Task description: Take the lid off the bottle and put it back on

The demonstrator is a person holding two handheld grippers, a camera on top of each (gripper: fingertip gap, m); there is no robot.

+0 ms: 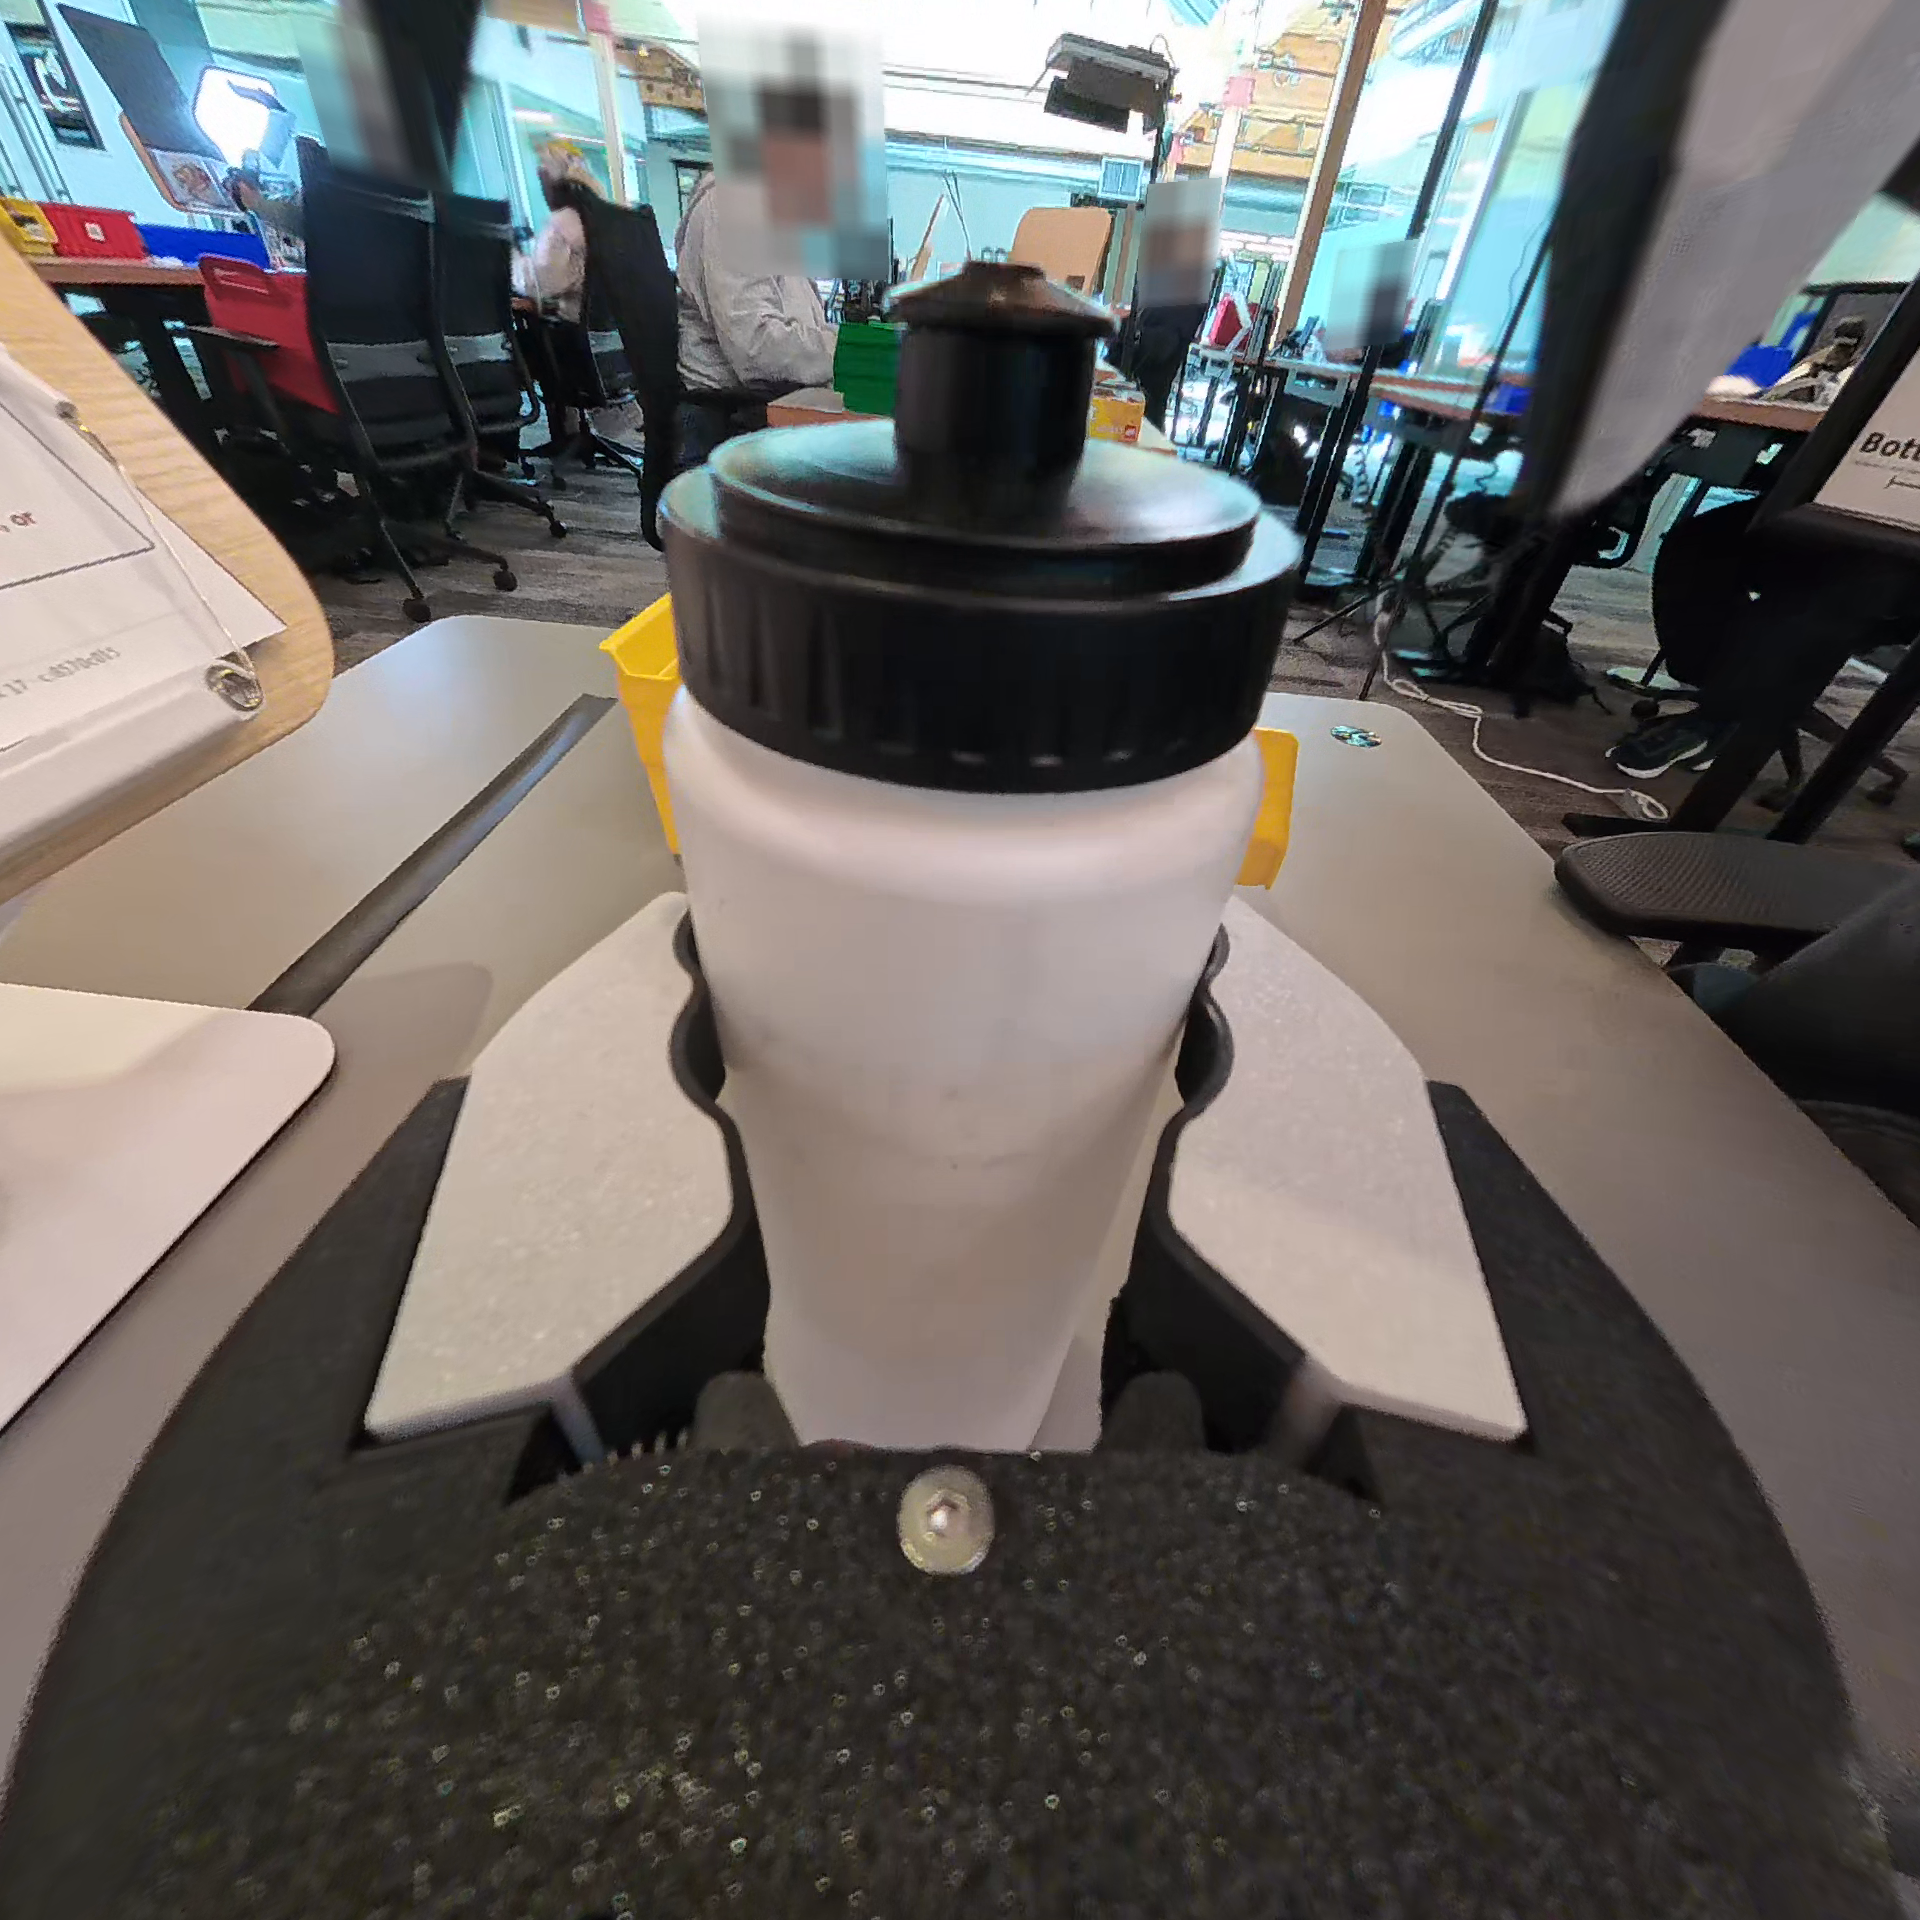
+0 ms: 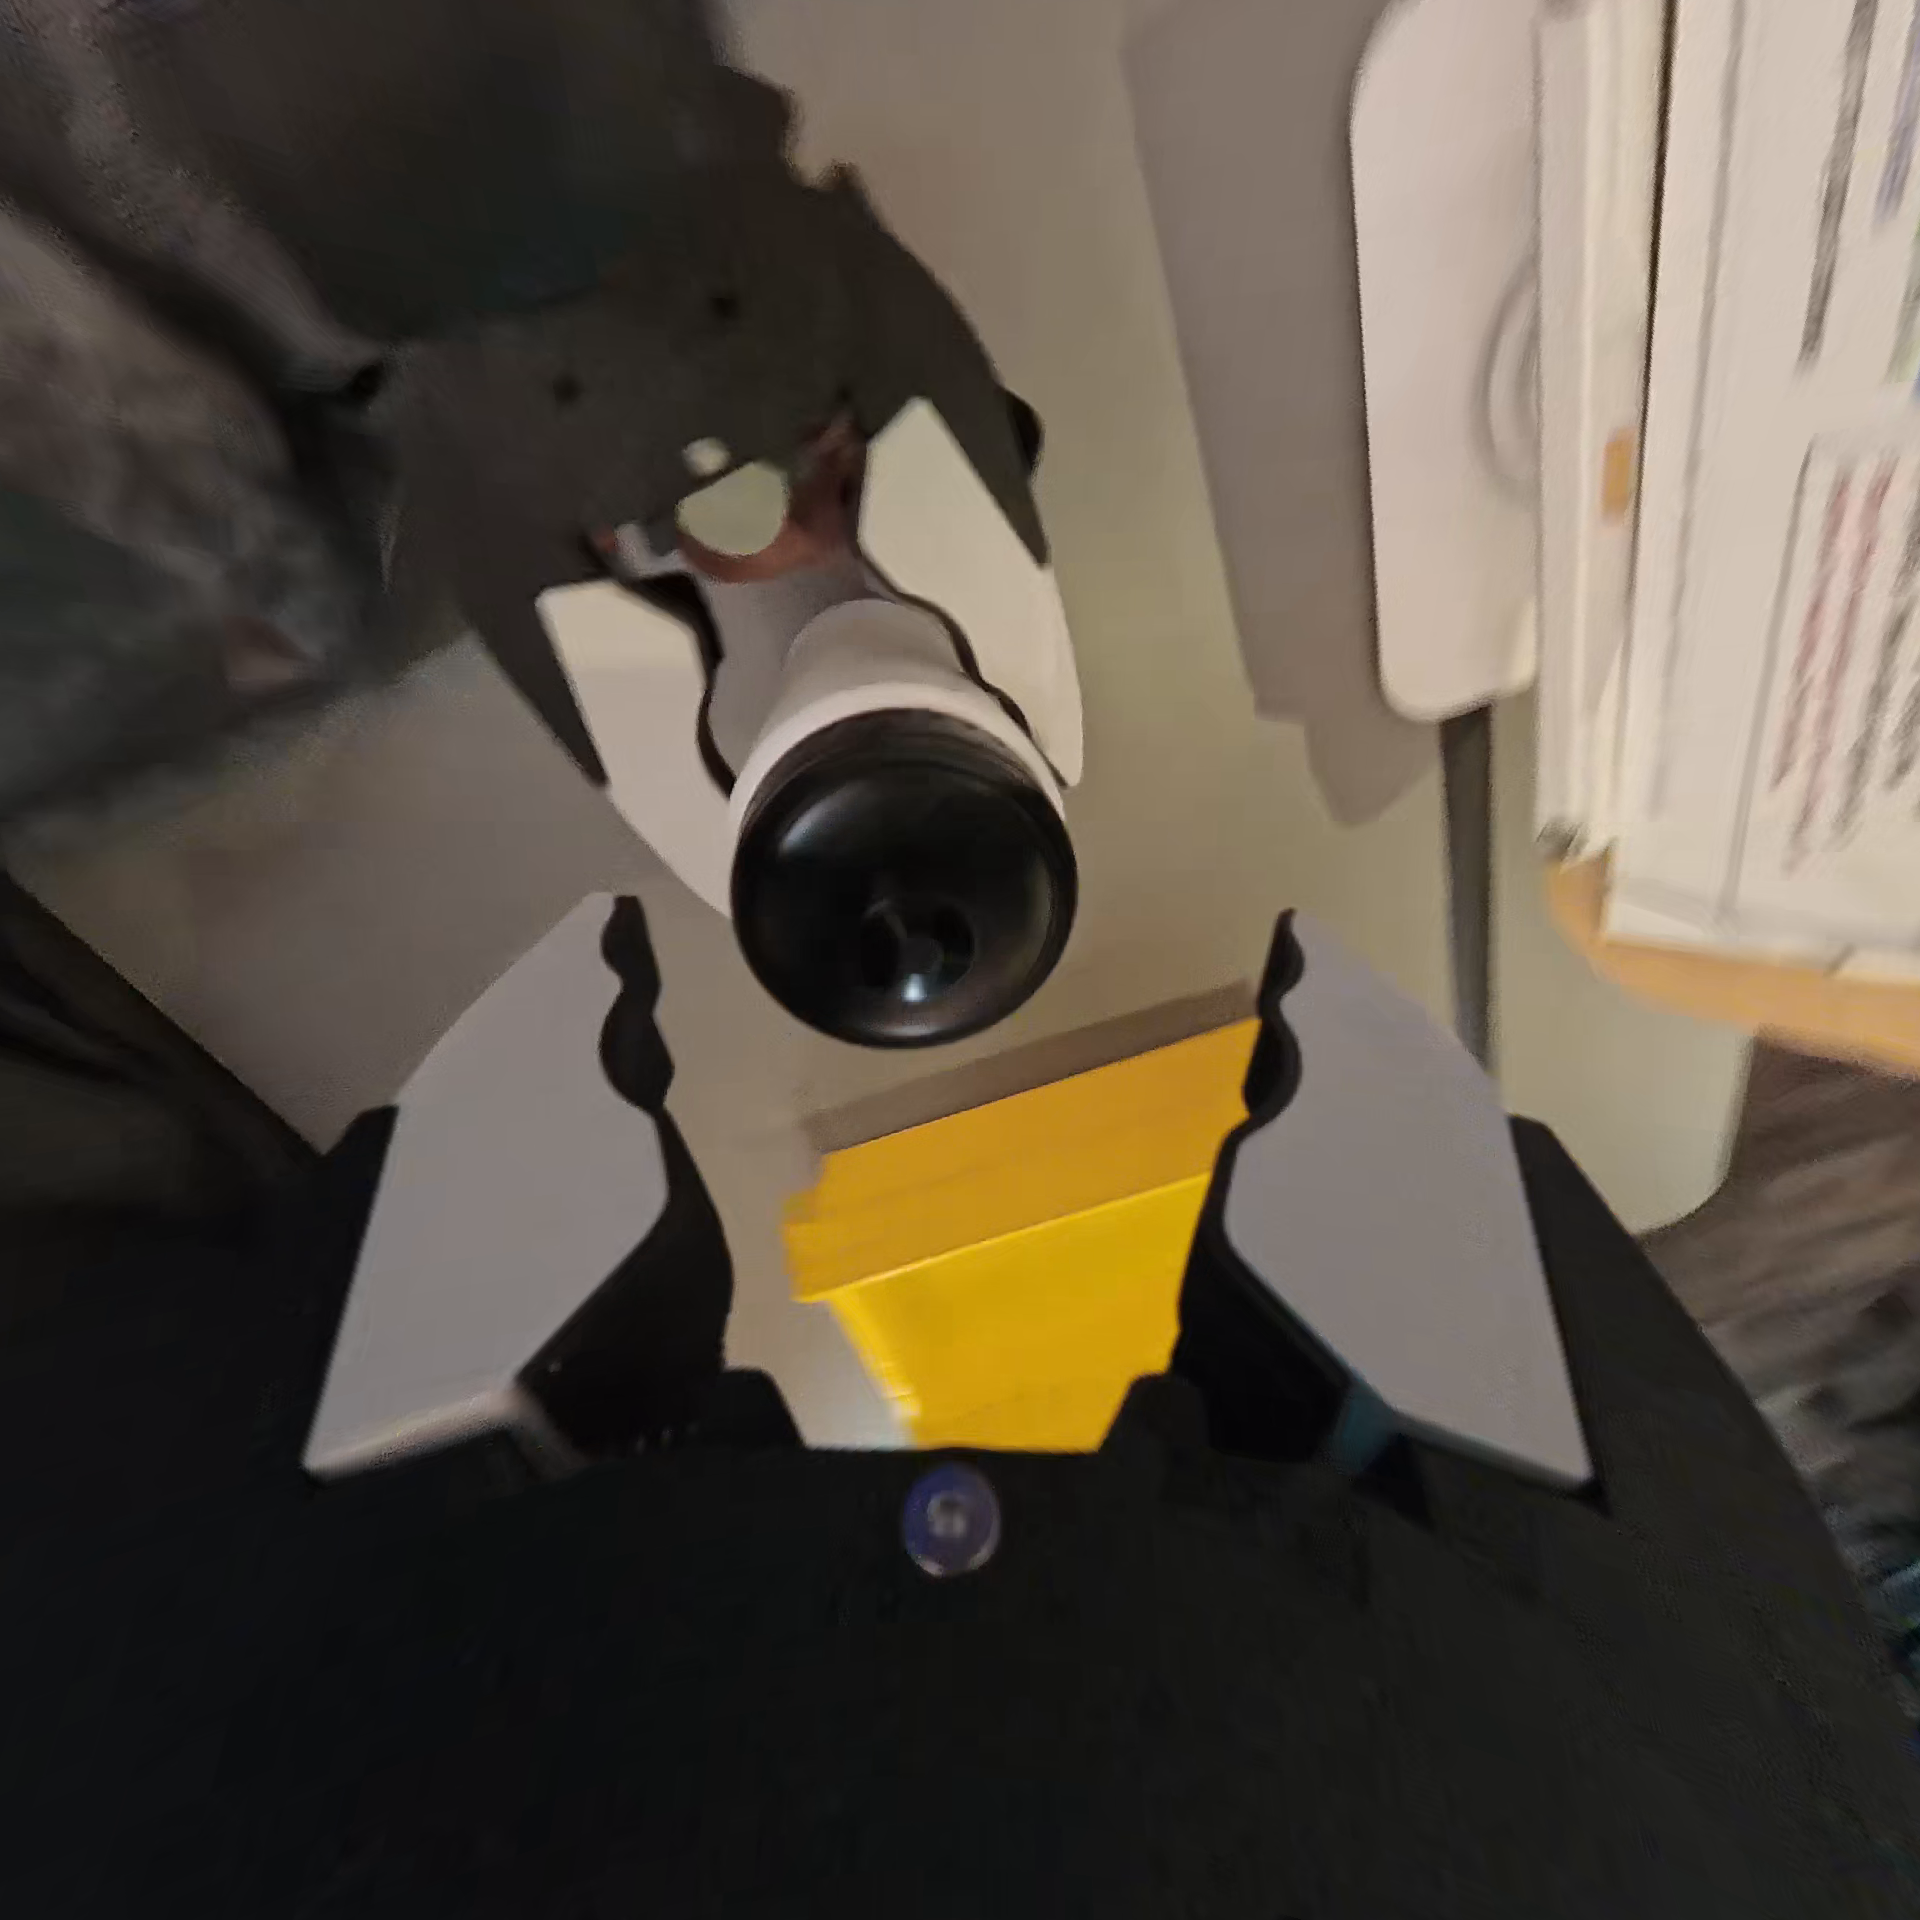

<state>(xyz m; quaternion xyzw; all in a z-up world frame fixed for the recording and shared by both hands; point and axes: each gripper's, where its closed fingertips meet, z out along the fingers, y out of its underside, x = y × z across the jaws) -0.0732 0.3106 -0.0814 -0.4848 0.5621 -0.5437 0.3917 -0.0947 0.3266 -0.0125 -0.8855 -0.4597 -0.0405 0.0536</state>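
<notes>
Left tool (image 1: pixel 951 1049) clamped on bottle (image 1: pixel 956 1039), right tool (image 2: pixel 951 997) spread wide, empty

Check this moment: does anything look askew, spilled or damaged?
Nothing stands out. The bottle is held upright in the left gripper, its lid seated level, no spill visible. The right gripper is open above it.

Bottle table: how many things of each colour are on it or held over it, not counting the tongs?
White: 1, the bottle
Black: 1, the lid, screwed on the bottle
Yellow: 1, the bin
Total: 3
</notes>
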